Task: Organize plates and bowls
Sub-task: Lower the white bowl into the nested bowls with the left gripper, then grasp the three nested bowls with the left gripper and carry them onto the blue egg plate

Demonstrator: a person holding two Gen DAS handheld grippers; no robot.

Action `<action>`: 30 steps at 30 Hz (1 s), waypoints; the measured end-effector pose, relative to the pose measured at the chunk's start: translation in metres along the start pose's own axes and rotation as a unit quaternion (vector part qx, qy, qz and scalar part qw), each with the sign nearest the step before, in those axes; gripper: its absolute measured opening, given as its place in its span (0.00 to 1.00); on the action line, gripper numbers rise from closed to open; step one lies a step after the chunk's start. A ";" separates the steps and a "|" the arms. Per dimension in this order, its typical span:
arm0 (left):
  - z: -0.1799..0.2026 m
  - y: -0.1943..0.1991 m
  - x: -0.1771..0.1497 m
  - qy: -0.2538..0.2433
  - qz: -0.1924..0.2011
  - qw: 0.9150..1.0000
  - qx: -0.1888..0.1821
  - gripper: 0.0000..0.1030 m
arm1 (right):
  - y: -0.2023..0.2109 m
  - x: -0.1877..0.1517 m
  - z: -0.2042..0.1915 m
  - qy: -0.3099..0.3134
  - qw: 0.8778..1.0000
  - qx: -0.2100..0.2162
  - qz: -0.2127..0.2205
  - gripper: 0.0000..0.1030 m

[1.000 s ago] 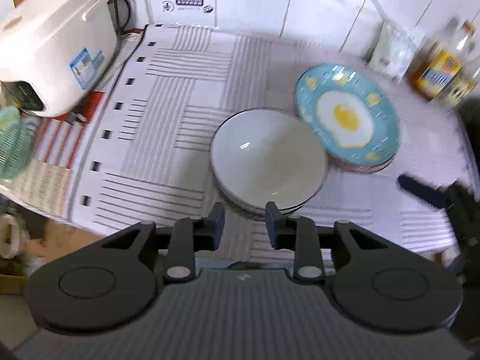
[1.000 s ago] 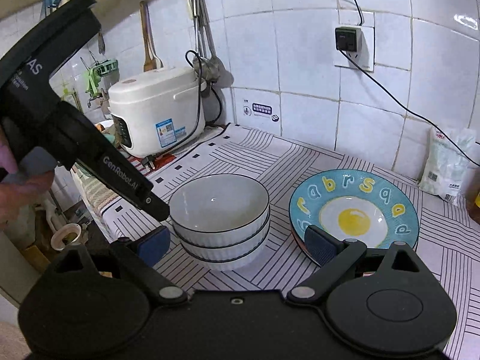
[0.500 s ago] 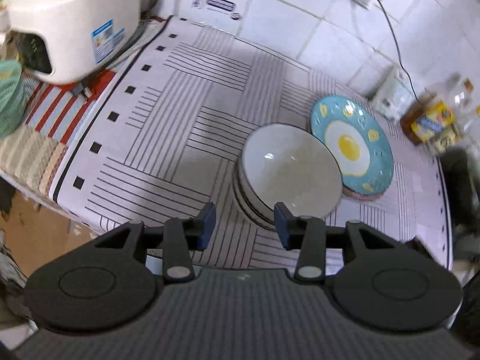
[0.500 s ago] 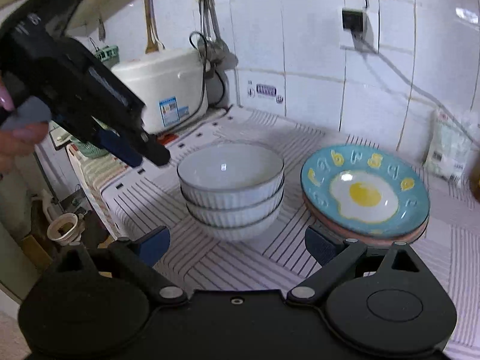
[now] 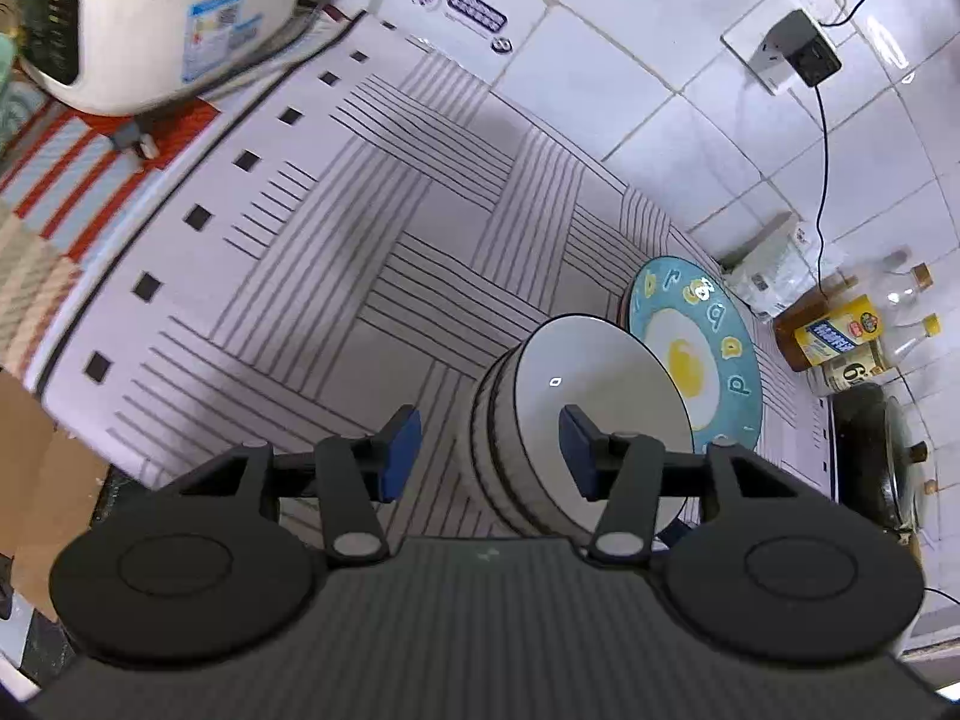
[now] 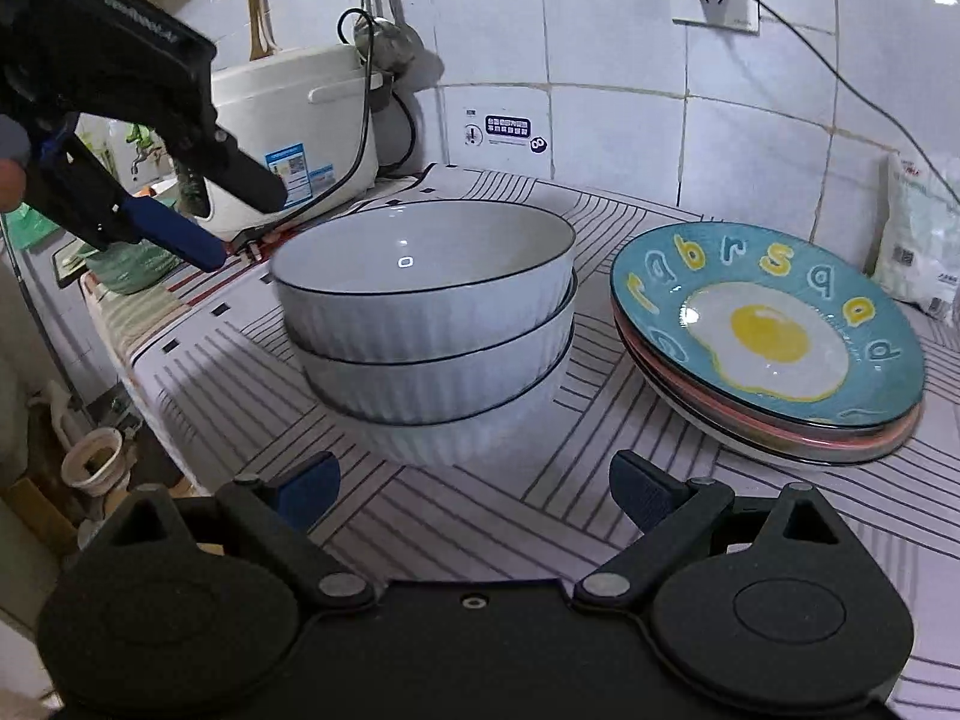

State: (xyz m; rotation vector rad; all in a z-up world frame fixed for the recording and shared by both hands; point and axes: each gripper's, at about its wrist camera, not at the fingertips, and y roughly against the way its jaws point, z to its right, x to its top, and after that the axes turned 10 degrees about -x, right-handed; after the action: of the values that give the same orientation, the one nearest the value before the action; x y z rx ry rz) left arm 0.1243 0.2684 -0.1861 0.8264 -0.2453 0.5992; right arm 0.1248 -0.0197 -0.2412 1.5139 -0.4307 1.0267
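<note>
Hovering low over the striped mat [image 6: 492,516], right gripper [image 6: 474,489] gapes wide, empty. Bowl stack [image 6: 429,324] sits just ahead; plate stack [image 6: 768,342] just beside it. Left gripper [image 5: 489,447] spread wide, empty, raised above the bowls. Rice cooker [image 6: 300,120] behind.
</note>
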 end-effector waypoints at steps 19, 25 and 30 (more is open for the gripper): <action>-0.024 -0.078 0.006 0.017 -0.060 0.997 -0.038 0.44 | -0.045 0.009 -0.015 0.038 0.998 0.037 0.022 0.97; -0.025 -0.084 0.011 0.004 -0.094 0.994 -0.050 0.41 | -0.048 0.007 -0.011 0.035 0.998 0.049 0.030 0.97; -0.020 -0.083 0.006 -0.016 -0.087 0.995 -0.044 0.42 | -0.054 0.008 -0.011 0.032 0.997 0.056 0.028 0.98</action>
State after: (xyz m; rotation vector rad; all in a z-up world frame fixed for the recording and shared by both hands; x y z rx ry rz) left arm 0.1768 0.2419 -0.2476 0.7633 -0.2245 0.4090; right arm 0.1664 0.0051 -0.2679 1.5712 -0.3771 1.1575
